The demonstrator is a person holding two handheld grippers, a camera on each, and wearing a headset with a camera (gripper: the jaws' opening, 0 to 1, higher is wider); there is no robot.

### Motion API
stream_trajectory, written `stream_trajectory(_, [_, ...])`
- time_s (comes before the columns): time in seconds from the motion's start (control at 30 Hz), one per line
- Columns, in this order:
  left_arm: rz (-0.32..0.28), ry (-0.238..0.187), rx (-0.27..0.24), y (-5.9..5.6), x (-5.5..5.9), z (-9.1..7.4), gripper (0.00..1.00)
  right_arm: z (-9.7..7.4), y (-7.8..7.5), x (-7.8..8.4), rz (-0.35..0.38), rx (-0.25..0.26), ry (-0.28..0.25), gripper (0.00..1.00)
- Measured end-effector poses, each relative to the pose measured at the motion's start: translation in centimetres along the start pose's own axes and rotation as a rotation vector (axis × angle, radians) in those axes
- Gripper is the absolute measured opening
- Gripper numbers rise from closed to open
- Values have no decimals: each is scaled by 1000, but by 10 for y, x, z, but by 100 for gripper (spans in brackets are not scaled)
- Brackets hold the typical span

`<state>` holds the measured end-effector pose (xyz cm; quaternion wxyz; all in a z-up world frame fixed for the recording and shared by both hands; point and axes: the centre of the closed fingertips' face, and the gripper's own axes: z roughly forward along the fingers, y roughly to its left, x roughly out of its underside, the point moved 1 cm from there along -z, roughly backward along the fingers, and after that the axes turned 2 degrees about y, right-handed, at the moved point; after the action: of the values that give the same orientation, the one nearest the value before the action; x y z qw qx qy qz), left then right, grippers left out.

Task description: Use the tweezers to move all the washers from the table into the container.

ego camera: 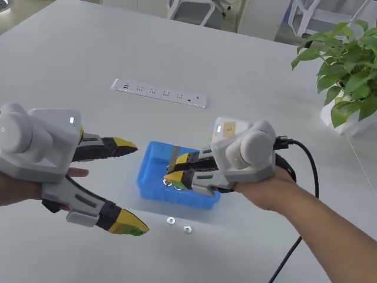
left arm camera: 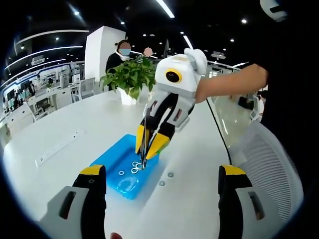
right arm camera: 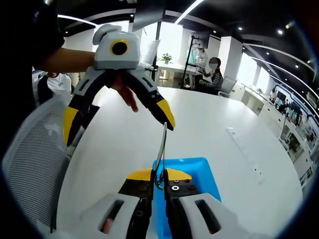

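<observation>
Beside the right gripper (ego camera: 179, 170), clamped on tweezers (right arm camera: 163, 144), two washers (ego camera: 171, 220) look thin, light, slippery: pinch a rim; left gripper (ego camera: 129, 184) jaws spread

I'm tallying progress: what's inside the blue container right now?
A few washers lie on the blue container's floor, with the tweezers' tips dipped among them. The right gripper hangs over part of the floor, so the count is uncertain.

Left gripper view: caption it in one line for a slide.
Right tongs hold tweezers tip-down over the blue container of washers; two more washers lie on the table.
</observation>
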<state>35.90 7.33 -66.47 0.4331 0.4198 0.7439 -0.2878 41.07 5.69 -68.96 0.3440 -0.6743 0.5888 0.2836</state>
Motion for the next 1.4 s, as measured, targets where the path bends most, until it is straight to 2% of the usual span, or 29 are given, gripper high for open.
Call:
stream_trajectory(0.37, [-15,12,-11,2,7,-1,99,14,-18,9,2,15,-2,8])
stream_trajectory(0.67, [-20,12,-19,6,9,-1,99,27,-29,25,7,14,16,8])
stream_trajectory(1.0, [-21,19,-30,12,12,1,99,38,-33,43,40,7,41,8])
stream_trajectory(1.4, [-39,13,-42,23,11,6,95,46,-34,54,58,-12,63,9])
